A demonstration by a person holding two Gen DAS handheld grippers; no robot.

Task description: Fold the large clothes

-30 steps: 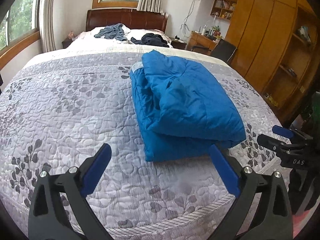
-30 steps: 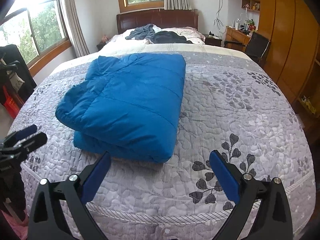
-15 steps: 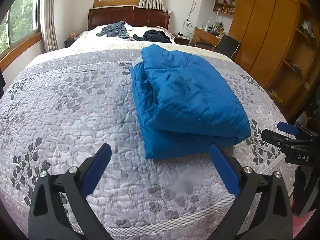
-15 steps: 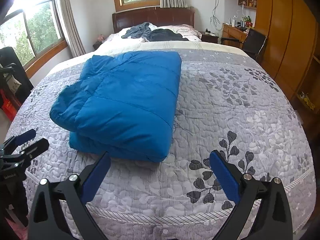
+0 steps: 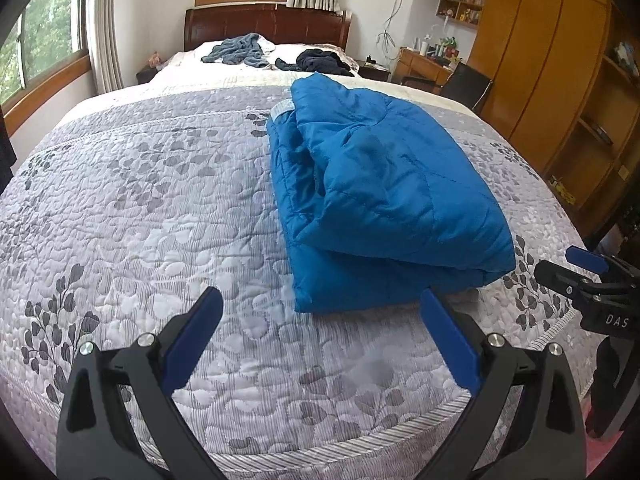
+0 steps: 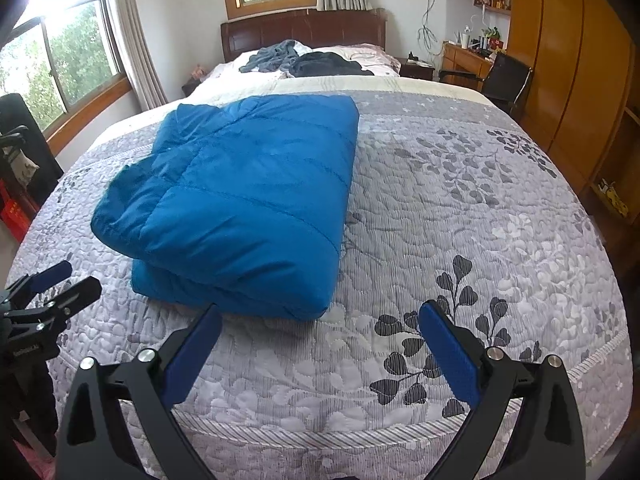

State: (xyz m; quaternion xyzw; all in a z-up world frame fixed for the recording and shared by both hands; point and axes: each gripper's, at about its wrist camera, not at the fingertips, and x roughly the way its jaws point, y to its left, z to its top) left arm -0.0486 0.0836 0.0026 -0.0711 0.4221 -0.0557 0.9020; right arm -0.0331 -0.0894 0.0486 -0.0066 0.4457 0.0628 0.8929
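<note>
Over the last sec both views have crept a bit closer to the bed w/ nothing else altered: the puffy blue quilted jacket (image 5: 384, 200) lies in the same compact folded stack, untouched, so the fold looks done & this reads as a final check or pull-back, not another crease. Left gripper (image 5: 320, 336) has its blue-padded jaws spread wide, holding nothing, just short of the stack's near edge; right gripper (image 6: 320, 344) likewise wide apart & empty, near the stack's front corner. Jacket sits mid-bed on the grey leaf-print quilted bedspread (image 5: 140, 208), nearer the foot. Beyond: dark wooden headboard (image 6: 304, 30), loose grey & dark clothes (image 5: 276, 58) by the pillows, windows w/ curtains, wooden wardrobe (image 6: 560, 60), desk & black chair (image 6: 508, 80).
</note>
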